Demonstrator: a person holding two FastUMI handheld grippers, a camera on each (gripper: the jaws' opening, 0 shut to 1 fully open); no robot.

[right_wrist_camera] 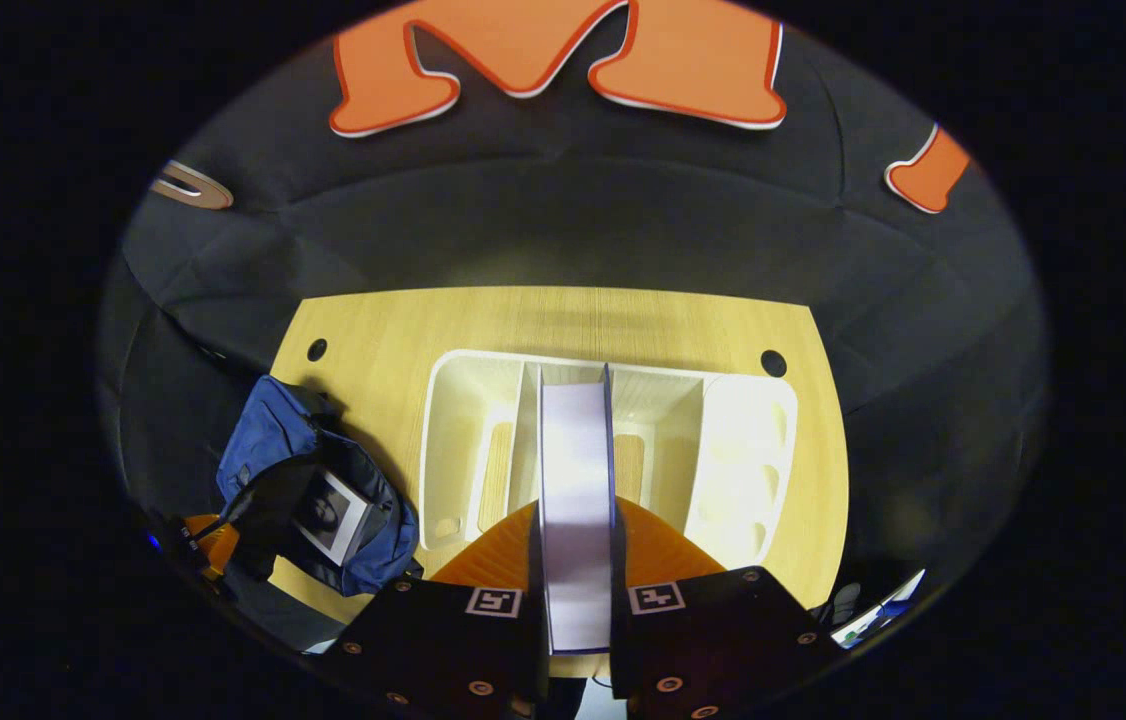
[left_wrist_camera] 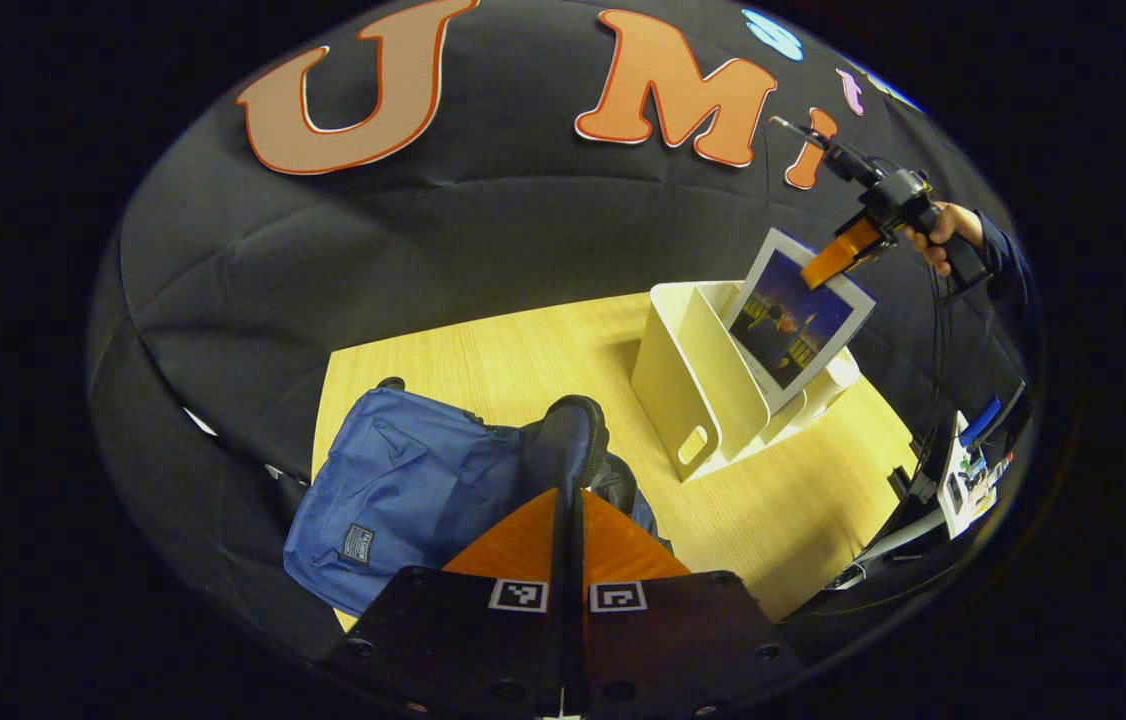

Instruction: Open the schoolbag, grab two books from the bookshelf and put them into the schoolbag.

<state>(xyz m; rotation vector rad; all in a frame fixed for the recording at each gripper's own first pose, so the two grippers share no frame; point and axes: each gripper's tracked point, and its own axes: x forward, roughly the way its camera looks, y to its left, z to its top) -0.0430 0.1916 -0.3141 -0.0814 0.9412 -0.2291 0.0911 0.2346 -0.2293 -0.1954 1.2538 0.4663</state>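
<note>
Wooden table (left_wrist_camera: 543,345) carries all. Blue schoolbag (left_wrist_camera: 403,490) on table's left part, mouth open, one book (right_wrist_camera: 328,515) inside. White bookshelf (left_wrist_camera: 688,385) stands well apart from bag, near table's middle. Second book (left_wrist_camera: 798,320) lifted above bookshelf, tilted. Right gripper (left_wrist_camera: 828,262) clamped on that book's top edge. Left gripper (left_wrist_camera: 568,470) jaws together, pinching schoolbag's dark rim (left_wrist_camera: 573,430).

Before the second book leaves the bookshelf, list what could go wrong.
The book, pinched only at its top edge by the right gripper, may swing or slip. It may catch a divider of the bookshelf and drag it. The left gripper holds the schoolbag flap; its opening already holds one book, so entry looks tight.
</note>
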